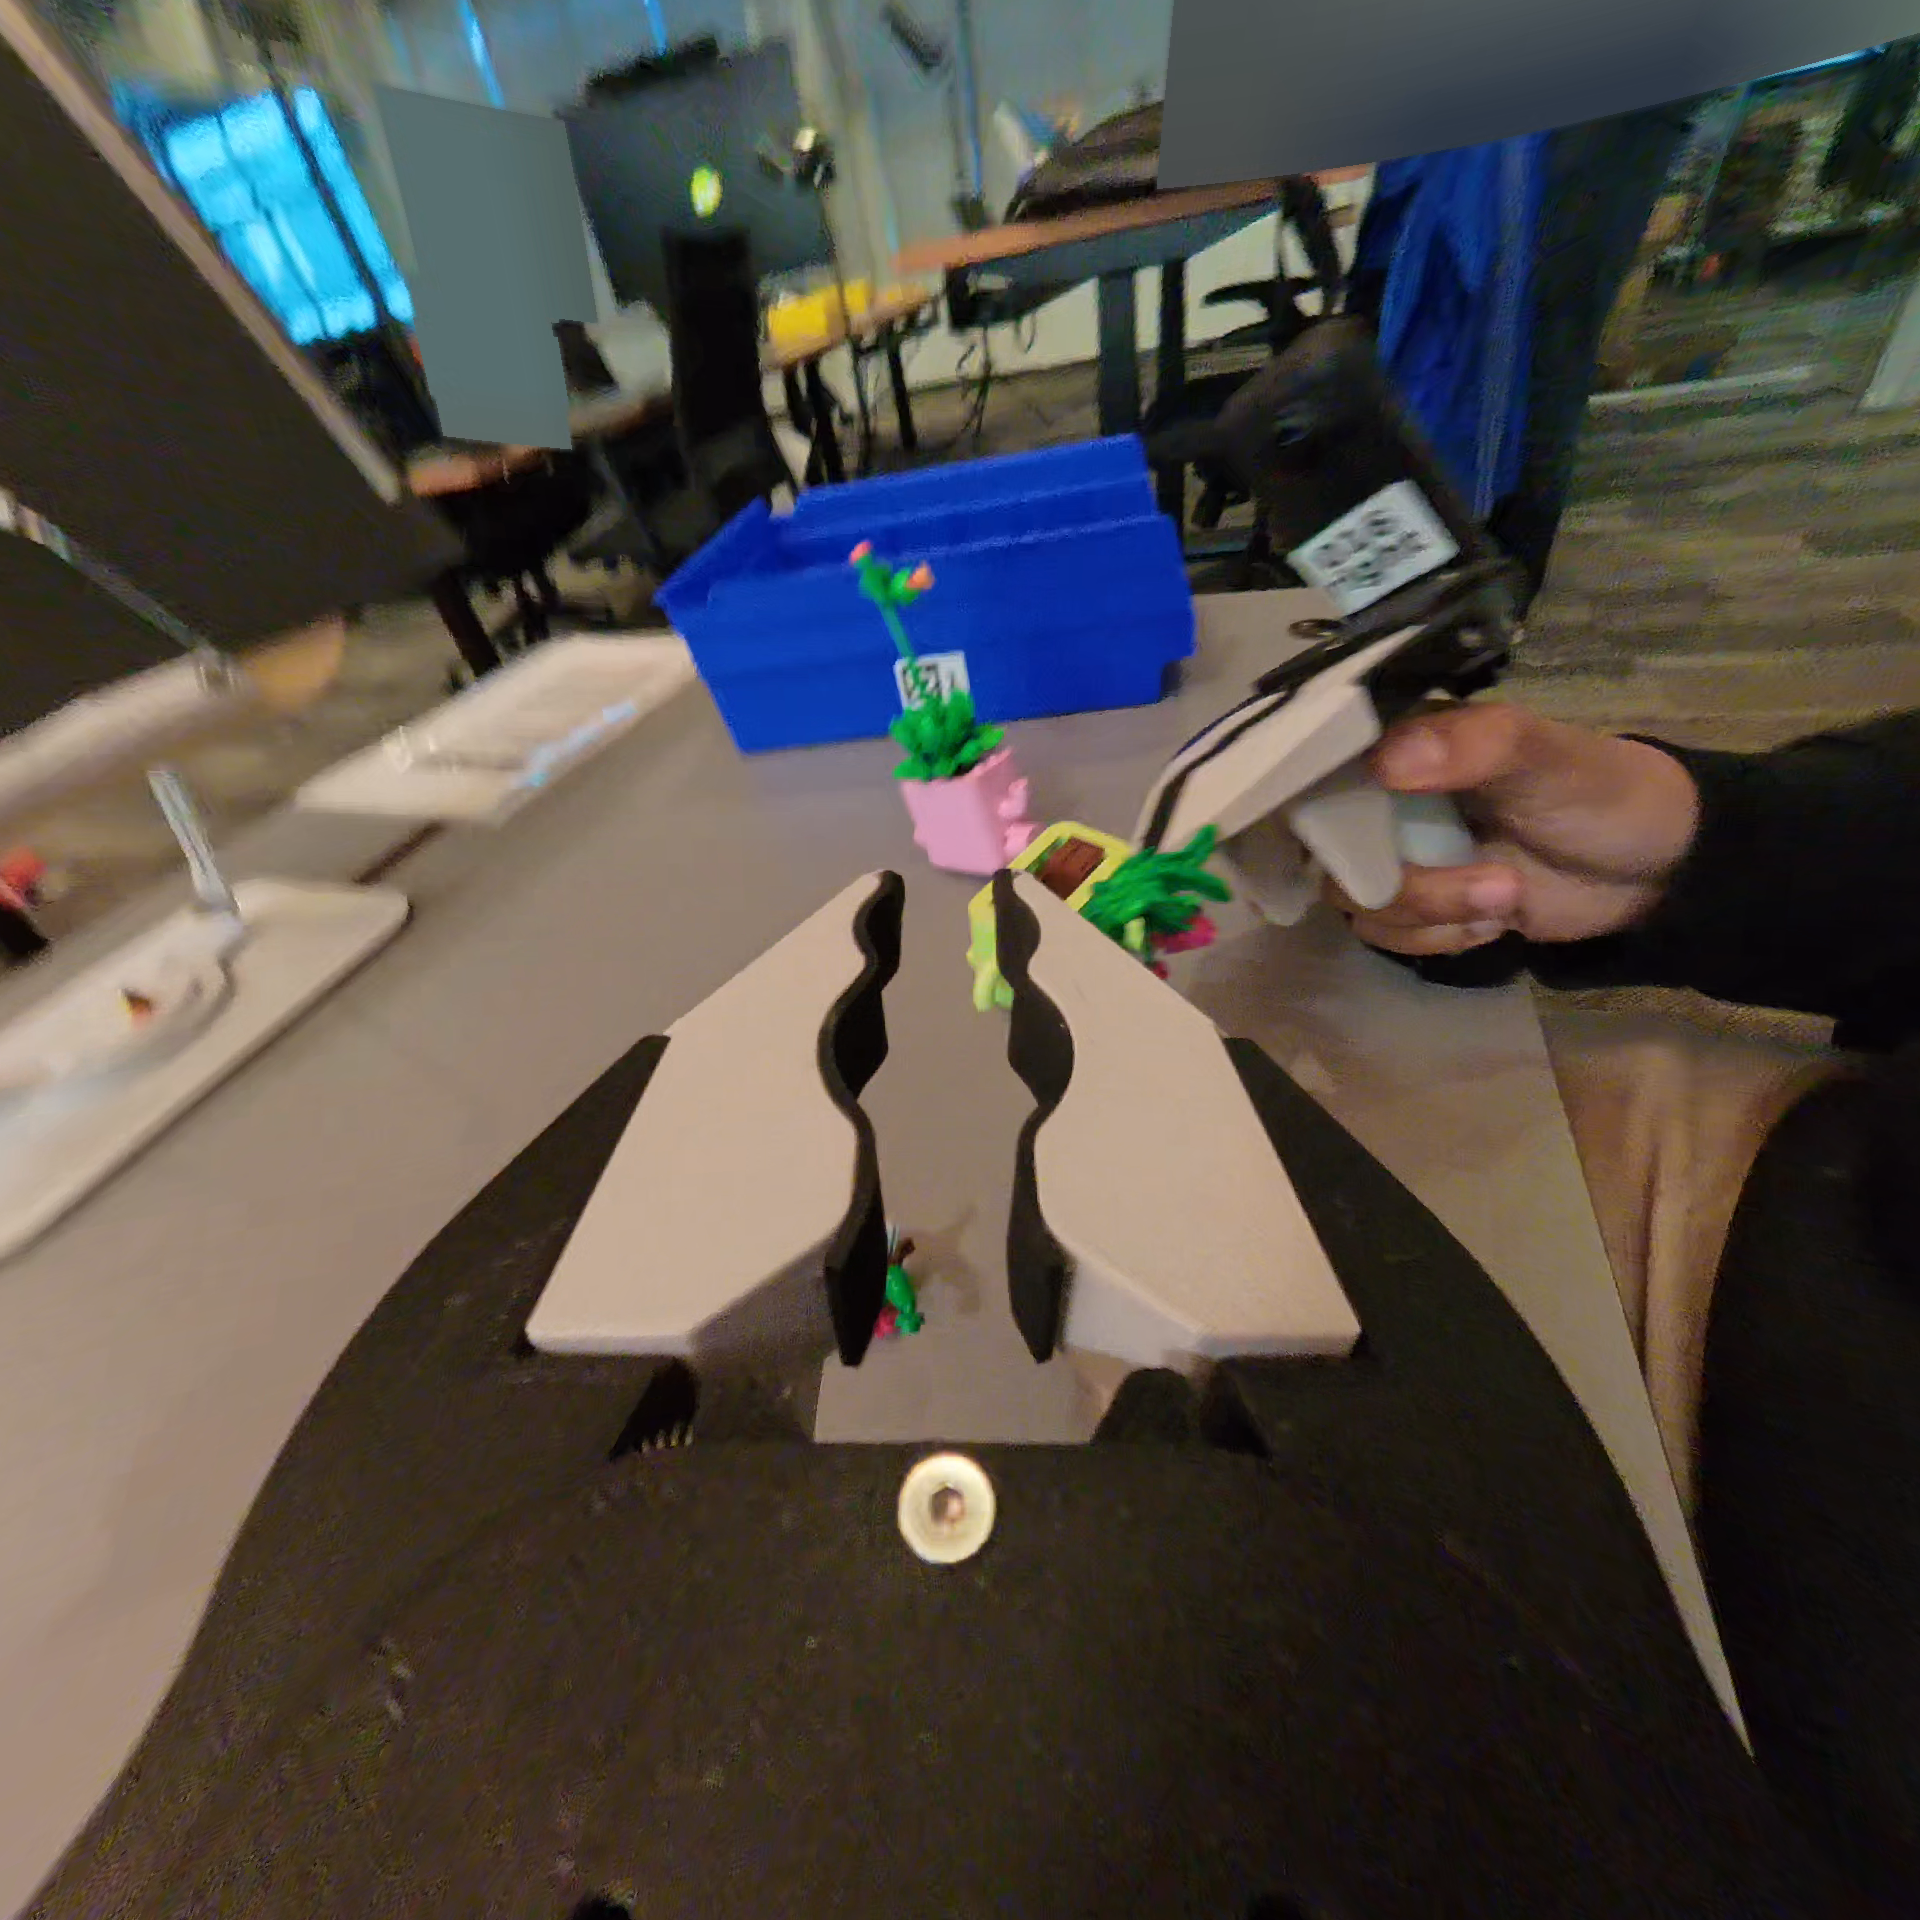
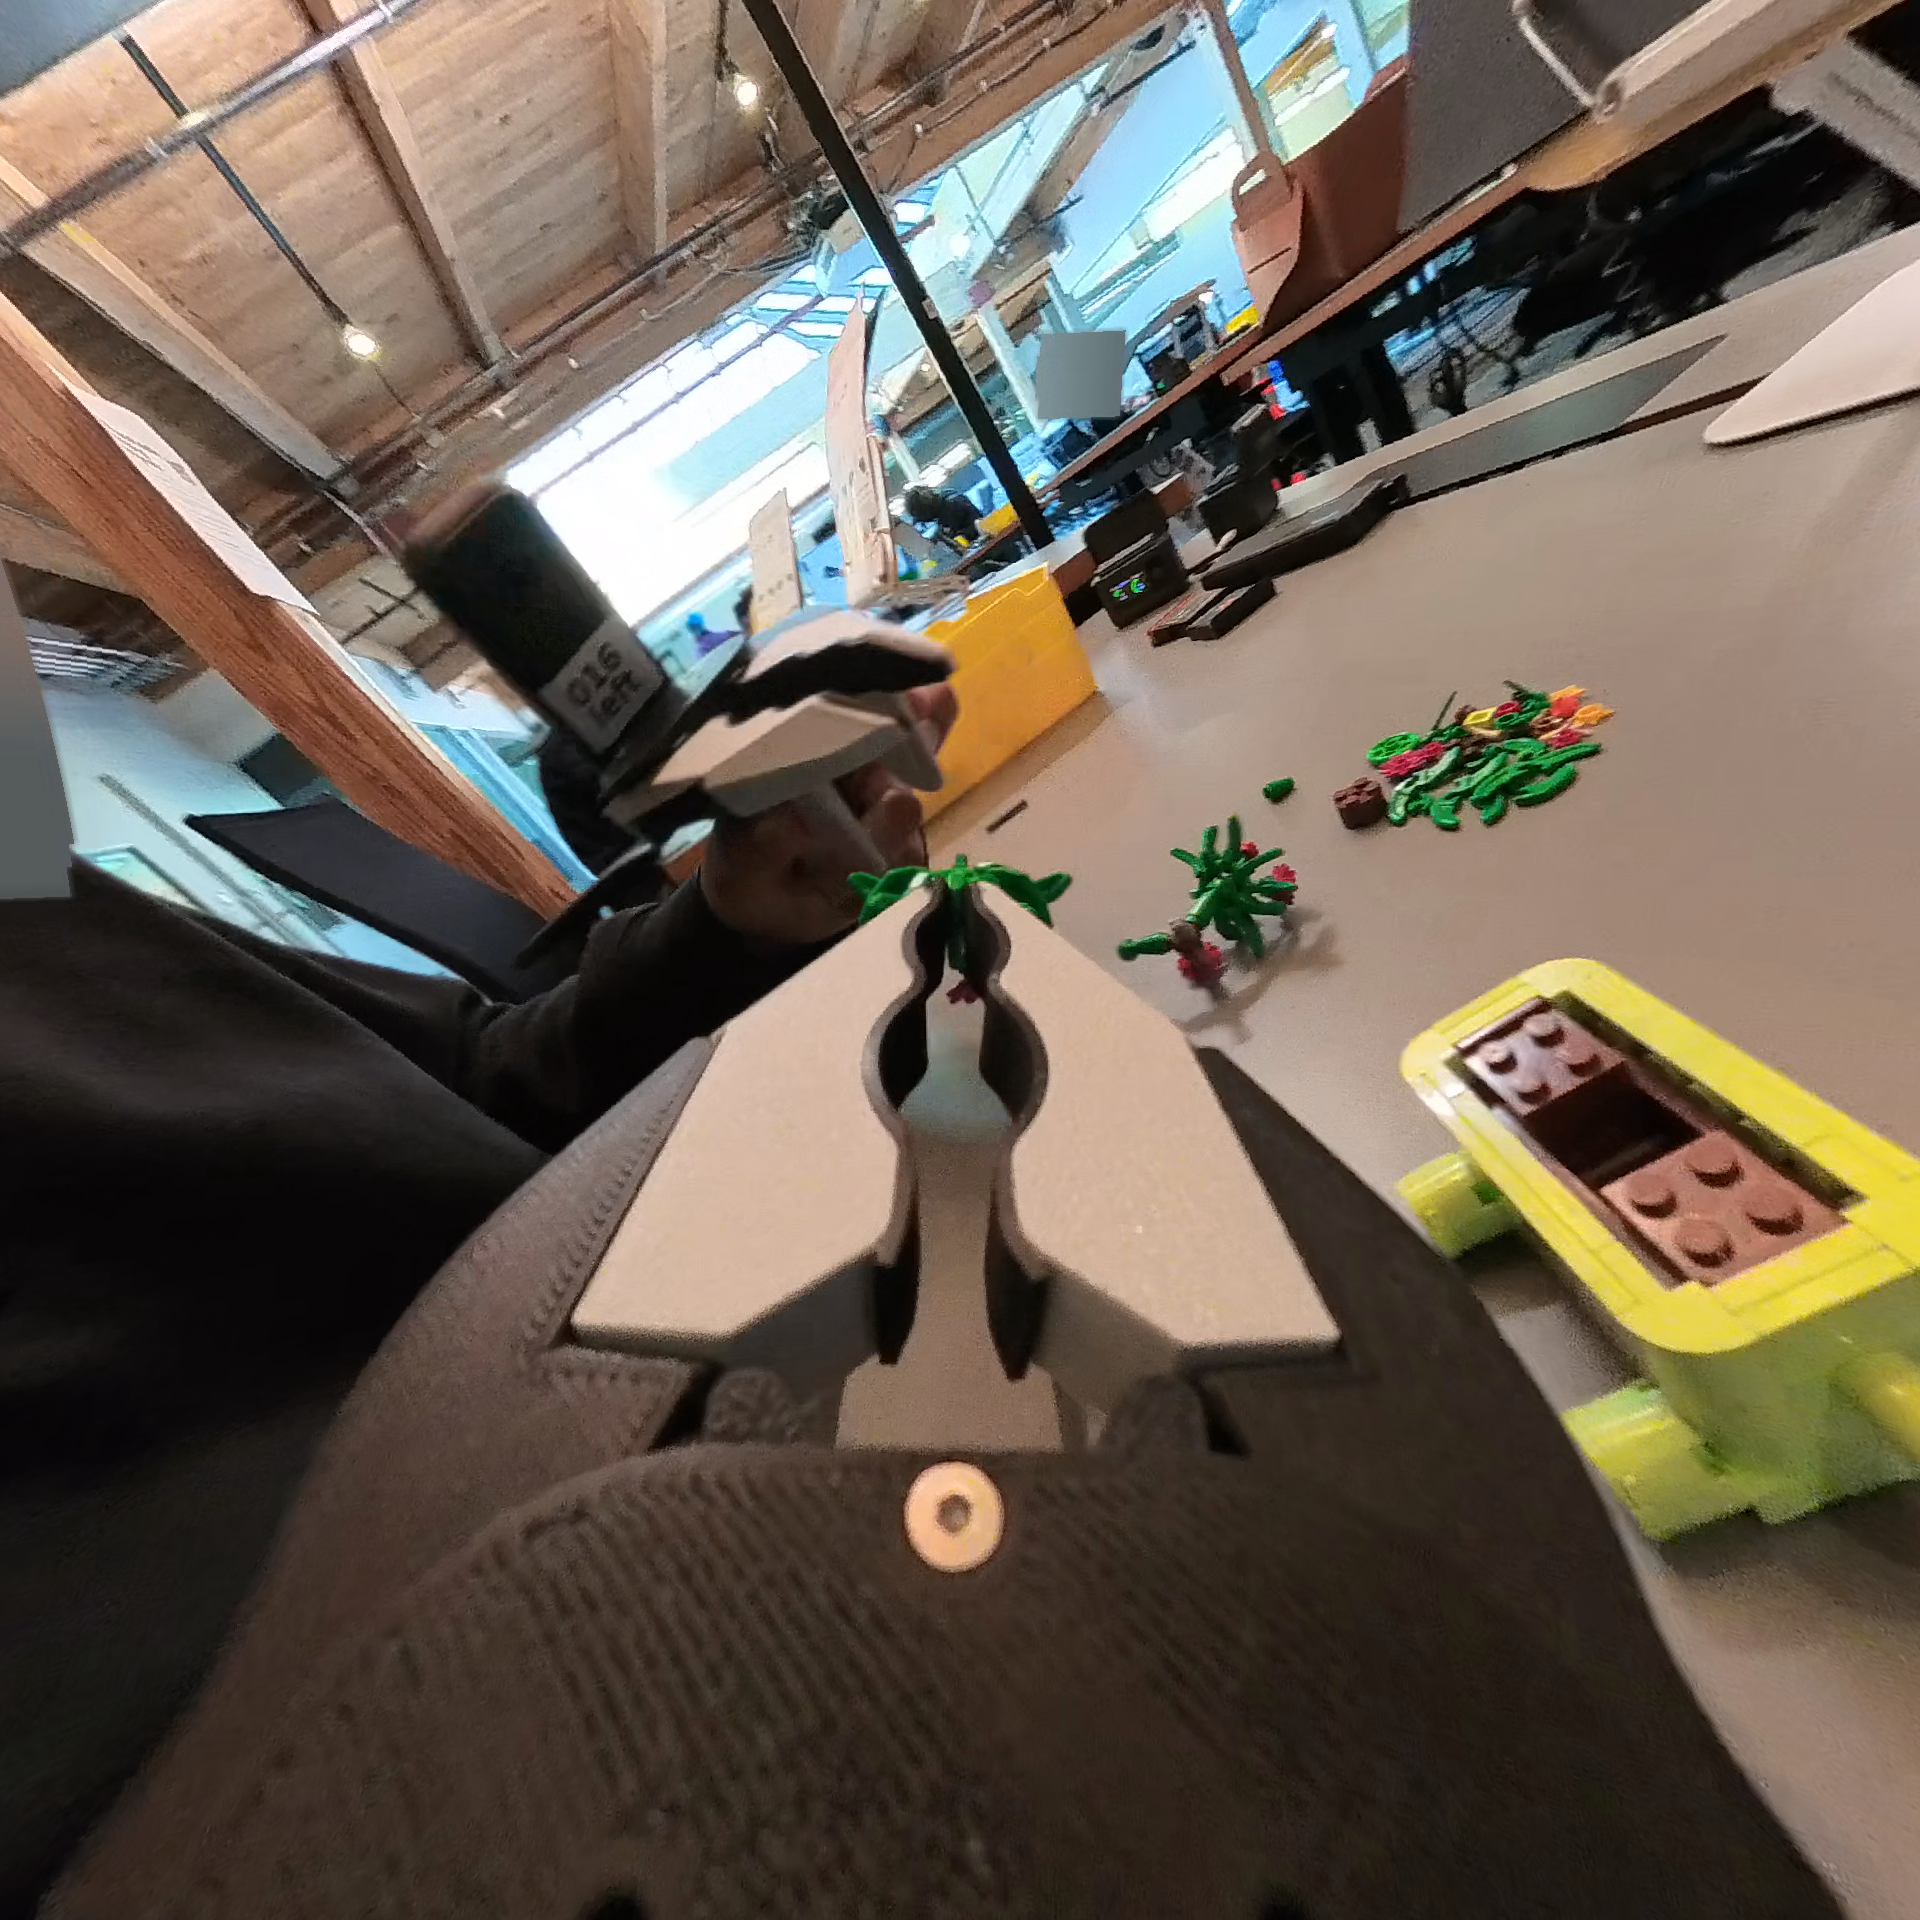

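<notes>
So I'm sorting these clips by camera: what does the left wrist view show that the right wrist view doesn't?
Only the left wrist view: a blue bin, a pink brick pot with a tall flower, and the open left tongs.
Only the right wrist view: a yellow bin, a loose pile of green pieces, and the right tongs shut on a green leafy sprig.
Both: the lime brick planter and the grey table.

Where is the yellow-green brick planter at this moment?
In the right wrist view the yellow-green planter sits on the grey table, right of the right gripper, which pinches a green sprig.
</notes>
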The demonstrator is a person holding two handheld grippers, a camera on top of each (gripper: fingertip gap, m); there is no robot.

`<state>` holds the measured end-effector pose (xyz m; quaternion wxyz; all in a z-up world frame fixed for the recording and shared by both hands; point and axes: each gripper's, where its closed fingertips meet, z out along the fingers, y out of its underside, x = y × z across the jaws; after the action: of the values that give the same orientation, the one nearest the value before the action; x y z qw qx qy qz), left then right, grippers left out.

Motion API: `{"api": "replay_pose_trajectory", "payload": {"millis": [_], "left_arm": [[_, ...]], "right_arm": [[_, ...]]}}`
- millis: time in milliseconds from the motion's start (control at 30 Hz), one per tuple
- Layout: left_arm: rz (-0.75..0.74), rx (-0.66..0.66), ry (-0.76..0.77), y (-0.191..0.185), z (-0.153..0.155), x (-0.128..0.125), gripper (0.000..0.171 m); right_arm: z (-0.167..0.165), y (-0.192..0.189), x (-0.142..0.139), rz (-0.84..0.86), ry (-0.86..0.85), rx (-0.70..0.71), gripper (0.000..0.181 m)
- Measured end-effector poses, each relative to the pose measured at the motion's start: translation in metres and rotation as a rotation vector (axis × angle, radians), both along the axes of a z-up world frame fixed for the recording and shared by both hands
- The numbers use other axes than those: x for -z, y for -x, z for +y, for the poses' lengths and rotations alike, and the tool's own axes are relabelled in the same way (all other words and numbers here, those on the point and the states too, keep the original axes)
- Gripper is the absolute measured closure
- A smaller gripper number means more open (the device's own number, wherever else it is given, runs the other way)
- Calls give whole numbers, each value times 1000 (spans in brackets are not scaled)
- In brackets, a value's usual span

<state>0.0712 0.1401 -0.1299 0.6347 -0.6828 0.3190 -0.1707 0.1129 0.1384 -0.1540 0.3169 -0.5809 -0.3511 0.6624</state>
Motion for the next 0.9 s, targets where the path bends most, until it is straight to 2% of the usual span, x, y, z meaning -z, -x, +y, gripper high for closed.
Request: {"api": "replay_pose_trajectory", "payload": {"millis": [67, 200, 567, 633, 767, 900], "left_arm": [[90, 25, -76, -12, -12, -3, 163], [242, 63, -96, -26, -20, 12, 162], [339, 139, -63, -34, -31, 31, 166], [371, 166, -47, -37, -34, 37, 155], [377, 164, -57, -39, -34, 38, 164], [404, 157, -50, -38, -33, 41, 165]], "right_arm": [[-2, 0, -2, 18, 39, -31, 181], [-7, 2, -3, 25, 74, -82, 181], [-17, 5, 6, -34, 133, -169, 181], [-18, 5, 9, -45, 162, -192, 181], [-21, 7, 14, -63, 211, -218, 181], [-20, 7, 14, -65, 211, -214, 181]]}}
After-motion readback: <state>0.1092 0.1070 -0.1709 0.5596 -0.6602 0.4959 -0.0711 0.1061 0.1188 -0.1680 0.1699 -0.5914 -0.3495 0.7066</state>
